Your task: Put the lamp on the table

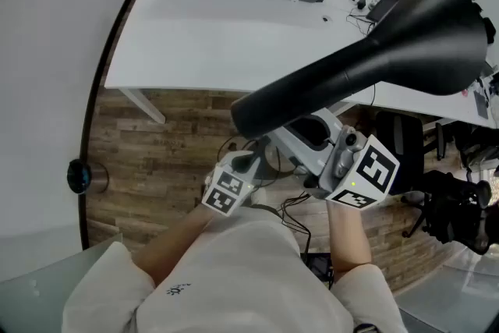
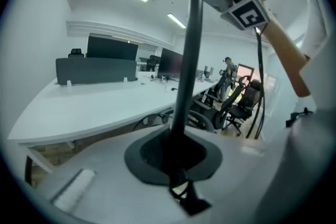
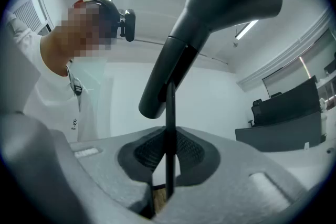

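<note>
Left claw (image 2: 176,162) and right claw (image 3: 168,165) are both clamping the thin stem (image 2: 188,60) of the desk lamp (image 1: 374,66), holding it aloft, not yet on the white surface (image 1: 234,35) lying at twelve o'clock. This step is likely calling for carrying it forward steadily and lowering its base flat before loosening.

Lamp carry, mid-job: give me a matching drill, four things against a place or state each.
1 lamp head
2 left gripper
3 right gripper
4 table

A white, lamp not on it yet
B shut on the pole, lower grip
C black, held up in the air
D shut on the pole, upper grip, just under the head

Pairs: 1-C, 2-B, 3-D, 4-A
</note>
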